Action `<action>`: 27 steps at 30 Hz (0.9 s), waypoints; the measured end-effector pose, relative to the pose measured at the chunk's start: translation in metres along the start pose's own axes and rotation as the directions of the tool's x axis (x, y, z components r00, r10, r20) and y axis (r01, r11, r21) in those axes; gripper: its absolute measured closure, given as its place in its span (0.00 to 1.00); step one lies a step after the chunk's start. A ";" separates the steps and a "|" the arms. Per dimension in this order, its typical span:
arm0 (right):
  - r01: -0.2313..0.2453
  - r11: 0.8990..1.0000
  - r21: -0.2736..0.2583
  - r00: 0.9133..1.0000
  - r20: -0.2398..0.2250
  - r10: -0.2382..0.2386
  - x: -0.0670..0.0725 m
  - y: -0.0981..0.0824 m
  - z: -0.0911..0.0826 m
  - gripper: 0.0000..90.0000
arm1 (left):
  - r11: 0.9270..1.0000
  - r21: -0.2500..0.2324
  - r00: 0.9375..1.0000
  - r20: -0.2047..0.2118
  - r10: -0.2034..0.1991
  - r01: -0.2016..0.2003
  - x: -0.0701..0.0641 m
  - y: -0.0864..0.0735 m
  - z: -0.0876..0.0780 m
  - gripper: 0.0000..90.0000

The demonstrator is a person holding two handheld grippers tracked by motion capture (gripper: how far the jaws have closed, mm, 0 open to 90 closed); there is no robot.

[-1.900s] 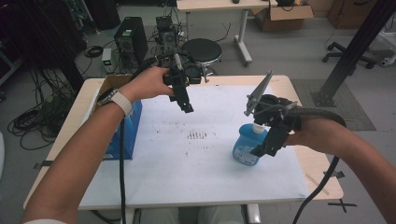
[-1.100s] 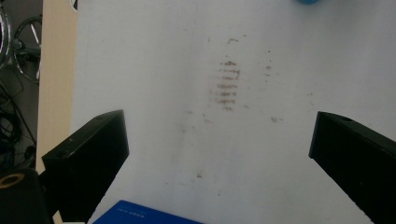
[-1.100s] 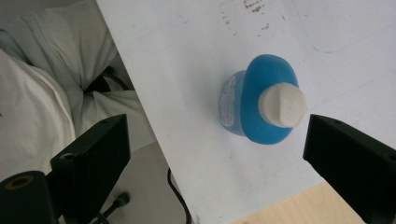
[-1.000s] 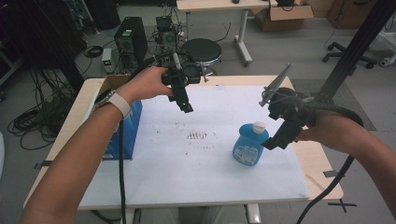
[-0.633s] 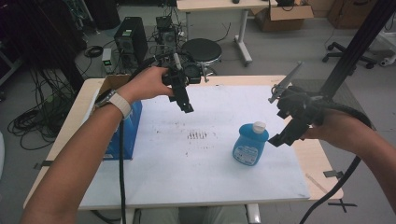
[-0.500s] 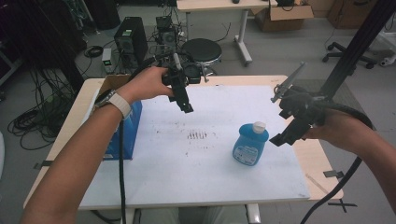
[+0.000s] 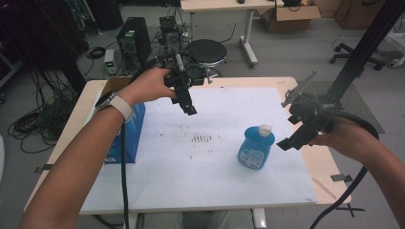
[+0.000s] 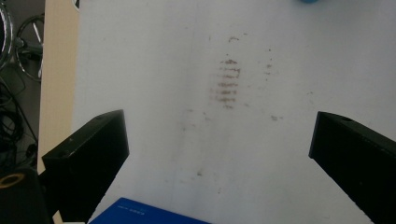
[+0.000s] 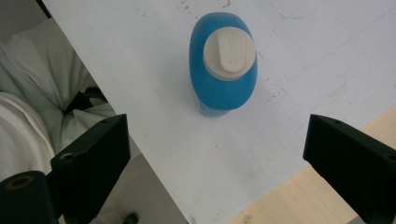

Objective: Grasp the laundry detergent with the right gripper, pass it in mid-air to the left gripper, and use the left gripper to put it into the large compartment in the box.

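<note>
A blue bottle with a white cap stands upright on the white sheet, right of centre. From above, the right gripper view shows the same bottle and its cap. My right gripper hangs open to the right of the bottle, apart from it, jaws wide with nothing between them. My left gripper is held above the far left part of the sheet, open and empty. A blue box sits at the sheet's left edge.
A patch of dark smudges marks the sheet's middle. The wooden table edge lies just right of the sheet. Beyond the table stand a round stool, a computer tower and cables. A cable trails from my left gripper.
My right gripper has let go of the bottle and drawn back to the right and upward. The bottle stays standing. The left gripper has not moved.
</note>
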State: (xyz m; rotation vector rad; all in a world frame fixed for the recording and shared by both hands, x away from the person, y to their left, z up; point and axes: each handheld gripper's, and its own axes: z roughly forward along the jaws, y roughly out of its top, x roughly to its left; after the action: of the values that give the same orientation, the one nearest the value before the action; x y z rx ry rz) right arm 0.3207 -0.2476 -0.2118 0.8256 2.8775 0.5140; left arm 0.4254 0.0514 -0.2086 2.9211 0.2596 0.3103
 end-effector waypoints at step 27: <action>-0.020 0.978 -0.208 1.000 -0.028 0.015 -0.012 -0.035 0.040 0.09 | 1.000 0.006 1.000 -0.004 -0.002 0.002 -0.001 0.000 0.001 0.06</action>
State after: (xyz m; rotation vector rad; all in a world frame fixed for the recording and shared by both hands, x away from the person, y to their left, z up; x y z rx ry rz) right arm 0.3207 -0.2701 -0.2618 0.8155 2.7784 0.8171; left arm 0.4247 0.0509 -0.2096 2.9261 0.2641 0.3151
